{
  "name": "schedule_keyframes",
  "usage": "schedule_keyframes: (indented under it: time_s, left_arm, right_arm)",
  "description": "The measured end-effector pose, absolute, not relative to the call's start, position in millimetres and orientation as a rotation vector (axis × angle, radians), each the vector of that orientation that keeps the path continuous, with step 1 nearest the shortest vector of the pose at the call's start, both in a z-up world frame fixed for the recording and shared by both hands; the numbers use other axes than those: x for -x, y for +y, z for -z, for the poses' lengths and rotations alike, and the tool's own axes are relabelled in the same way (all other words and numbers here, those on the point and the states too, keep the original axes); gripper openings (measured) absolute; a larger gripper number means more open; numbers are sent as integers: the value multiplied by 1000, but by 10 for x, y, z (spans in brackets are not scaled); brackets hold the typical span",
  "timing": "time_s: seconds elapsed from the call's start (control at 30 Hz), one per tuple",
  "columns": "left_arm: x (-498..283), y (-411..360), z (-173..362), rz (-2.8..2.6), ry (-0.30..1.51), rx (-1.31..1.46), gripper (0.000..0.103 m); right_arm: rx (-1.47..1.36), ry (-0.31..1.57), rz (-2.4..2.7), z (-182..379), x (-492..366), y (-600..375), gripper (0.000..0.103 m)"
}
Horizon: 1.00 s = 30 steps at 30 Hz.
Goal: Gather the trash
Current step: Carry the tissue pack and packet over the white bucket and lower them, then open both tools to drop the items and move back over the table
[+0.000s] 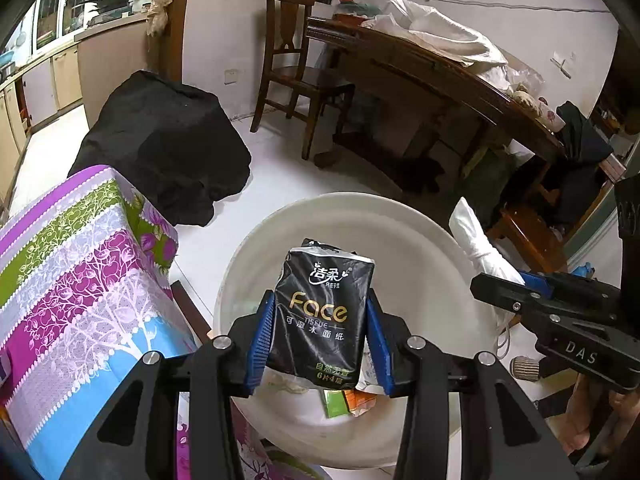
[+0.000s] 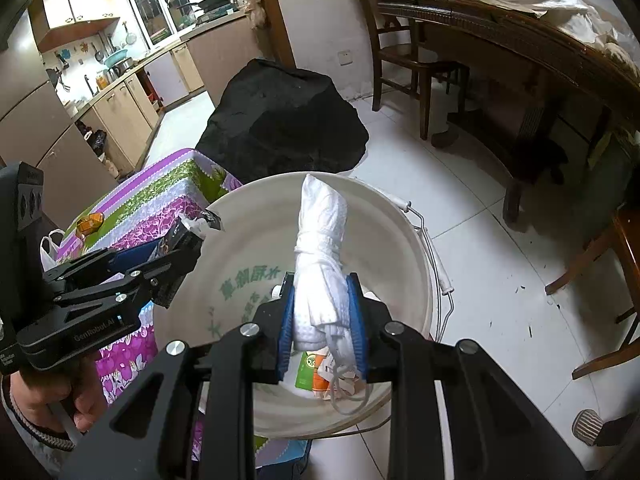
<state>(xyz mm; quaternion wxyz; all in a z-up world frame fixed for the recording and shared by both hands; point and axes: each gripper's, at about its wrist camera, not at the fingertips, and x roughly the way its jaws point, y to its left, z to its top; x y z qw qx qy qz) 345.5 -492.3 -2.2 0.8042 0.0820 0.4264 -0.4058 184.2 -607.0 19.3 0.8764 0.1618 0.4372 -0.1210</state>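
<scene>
From the left wrist view, the left claw (image 1: 320,330) is clamped on a black tissue pack (image 1: 322,312) – its blue pads press the pack's two sides, and the pack stands upright over the open white bucket (image 1: 404,240). Down in the bucket lie a green carton (image 1: 334,402) and some orange wrapping. The right claw (image 1: 516,280) reaches in from the right edge, gripping a knotted white bag (image 1: 478,242) above the bucket's rim. A floral-covered table (image 1: 80,264) stands just left of the bucket.

From the right wrist view, the right claw (image 2: 322,318) is closed on the knotted white bag (image 2: 320,248), which sticks up past the fingertips over the bucket (image 2: 384,216). The left claw (image 2: 180,248) comes in from the left – the tissue pack (image 2: 184,234) shows between its fingers, above the bucket's near-left rim. A wire handle (image 2: 436,280) hangs on the bucket's right side.
</scene>
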Motion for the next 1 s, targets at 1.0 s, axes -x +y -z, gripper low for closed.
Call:
schedule_keyframes:
  time_s: [1.0]
  left_arm:
    - [-3512,-4866,23,809,888,-188,73]
  right_arm:
    - [-339,862,288,-249,-1793,-6211,60]
